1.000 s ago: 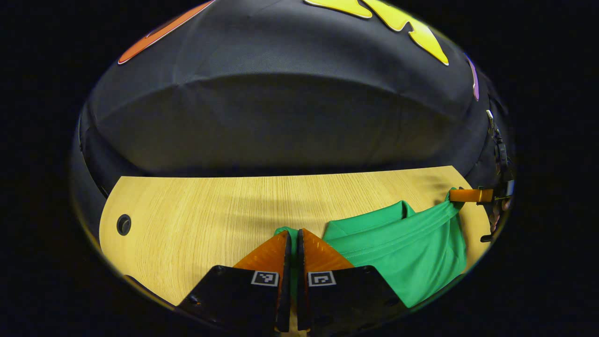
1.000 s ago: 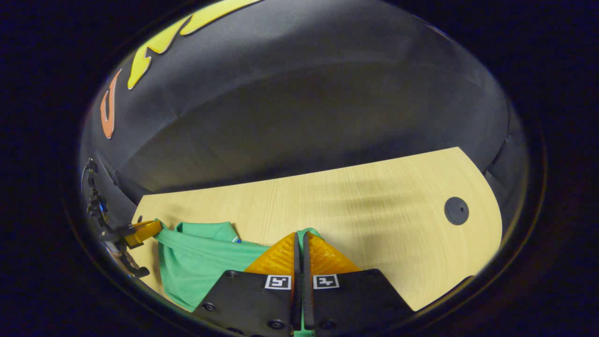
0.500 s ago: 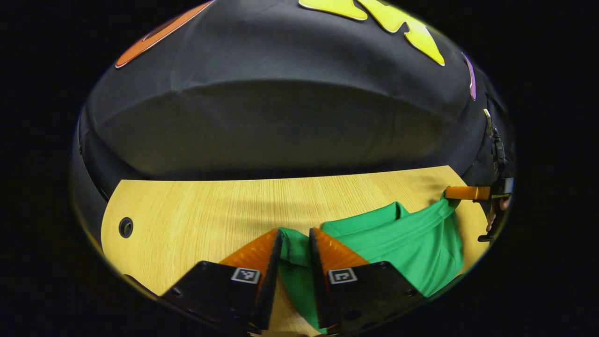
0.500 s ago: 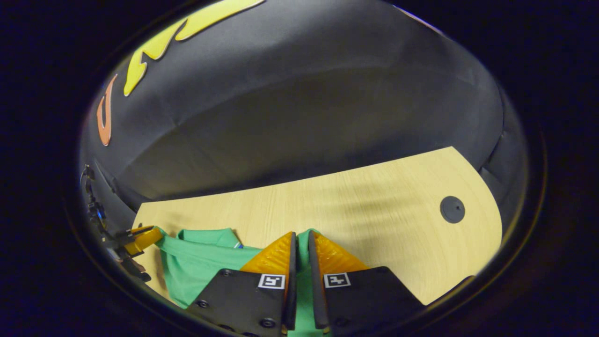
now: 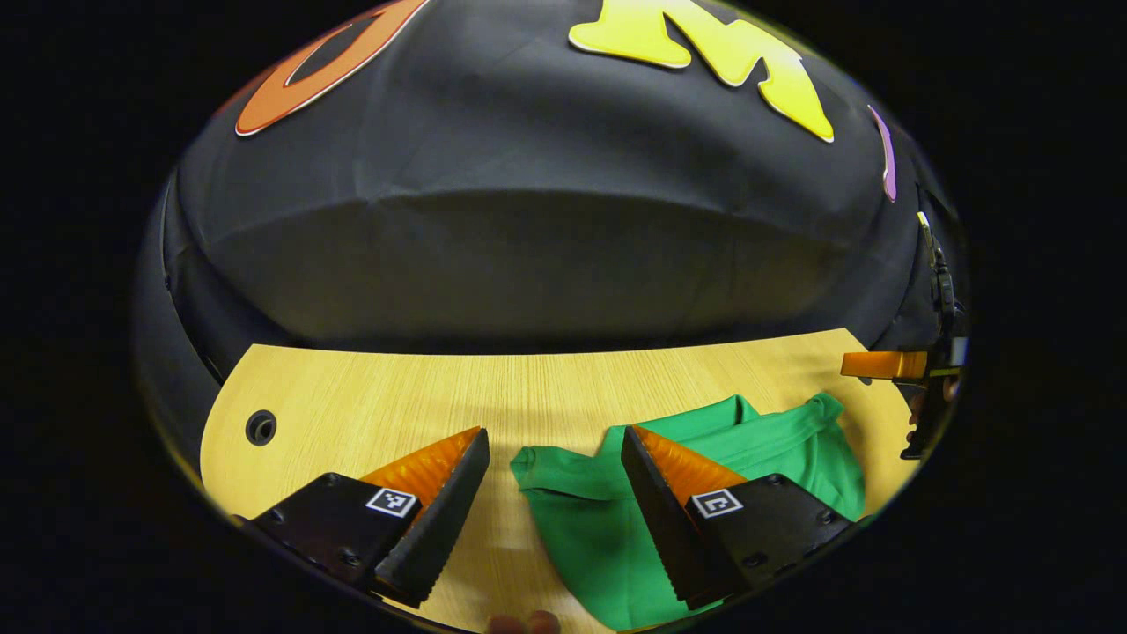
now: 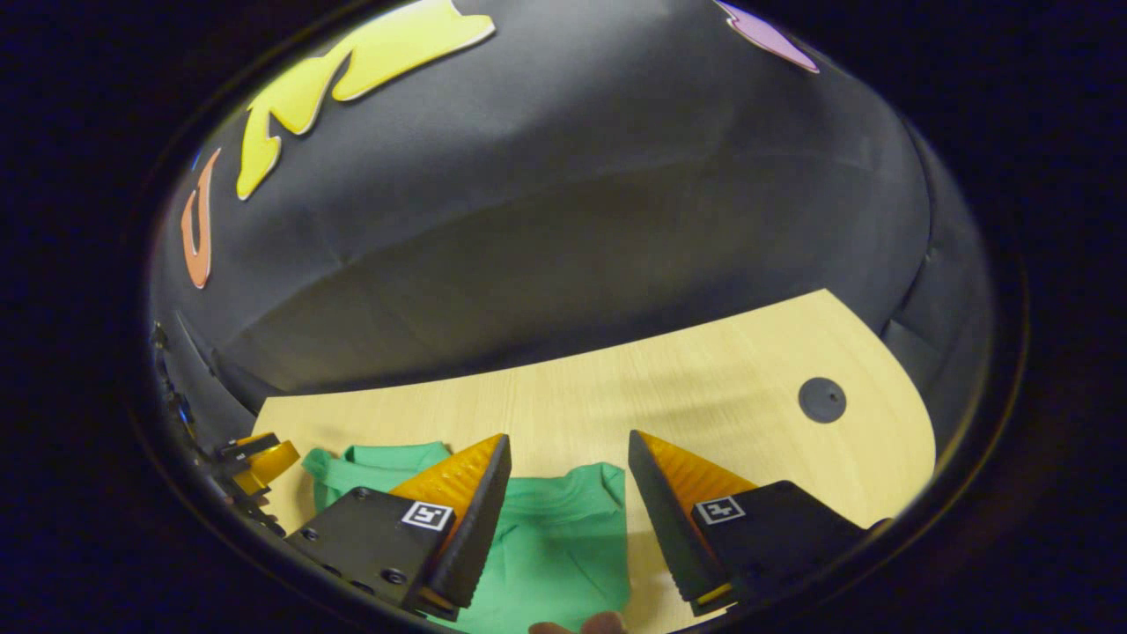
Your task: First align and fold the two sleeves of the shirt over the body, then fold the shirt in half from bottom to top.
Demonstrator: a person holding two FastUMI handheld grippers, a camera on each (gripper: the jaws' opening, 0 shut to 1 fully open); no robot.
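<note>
A: Where does the shirt (image 5: 748,445) lie from each tool?

B: Flat on the worktop (image 5: 396,396), just below and ahead of both. The left tool (image 5: 555,480) hangs with its fingers spread wide, nothing between them; the shirt's near corner sits in that gap and the rest runs off to the right. The right tool (image 6: 563,484) is spread wide too, with green cloth beneath the gap.

A: Long axis?

B: Side to side, from one tool to the other. It looks folded over along the far edge, though the fisheye makes that hard to judge.

A: Anything in the way?

B: No. A dark round cable port (image 6: 822,400) sits well apart on the right, and another hole (image 5: 261,428) well apart on the left. Each tool is about equally near its own end.
</note>
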